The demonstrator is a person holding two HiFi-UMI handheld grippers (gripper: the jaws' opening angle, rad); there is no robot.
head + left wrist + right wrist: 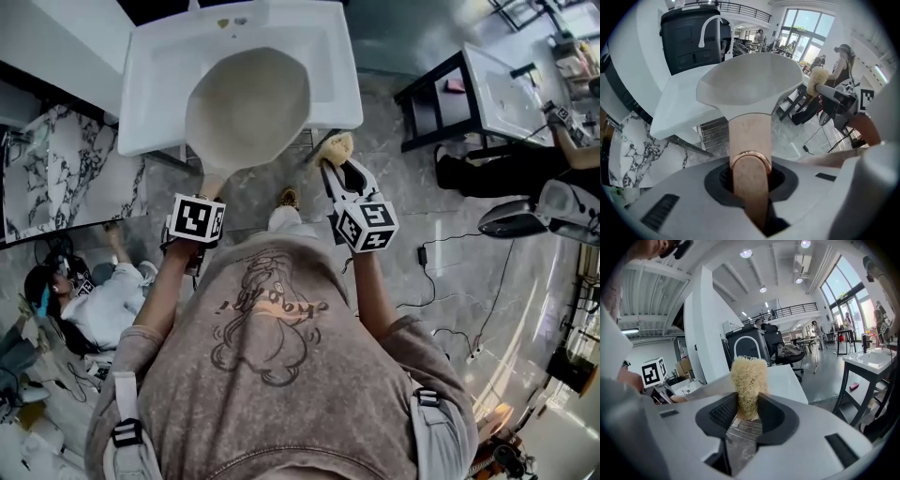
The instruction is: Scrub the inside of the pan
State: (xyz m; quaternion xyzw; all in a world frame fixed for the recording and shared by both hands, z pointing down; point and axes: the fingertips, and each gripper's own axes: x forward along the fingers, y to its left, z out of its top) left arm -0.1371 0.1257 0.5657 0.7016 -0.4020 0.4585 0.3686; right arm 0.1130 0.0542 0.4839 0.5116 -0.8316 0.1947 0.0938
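Head view: pan (248, 108), cream inside turned up toward me, held over the sink (150, 84), near rim overhanging the sink's front edge. Handle (212, 178) runs from the bowl back toward me, long axis far to near, ending in my left tongs (207, 195), which are clamped on it. Right tongs (335, 169) are closed on a scrubber (337, 145). The scrubber sits outside the pan, near its right rim and at the sink's front edge. So the bowl lies left and ahead of the scrubber. The right tongs are the free pair, and I judge the way in is over that right rim. Room: bare floor (441, 216) to the right, a table (469, 94) well apart; the left side is taken by the handle and my own arm. Left gripper view: handle (749, 140), copper ring on it, straight up the middle, left tongs (750, 176) shut on it from both sides. Pan (750, 84) is beyond, tilted. Scrubber (816, 80) and right tongs (834, 96) stand right of the rim, apart from it. Right gripper view: scrubber (749, 380) upright in the right tongs (749, 408), pinched at its lower end, most of it proud of the tips. The left tongs' marker cube (652, 372) shows at far left. Whether the white surface behind the scrubber is pan or sink, I cannot tell.
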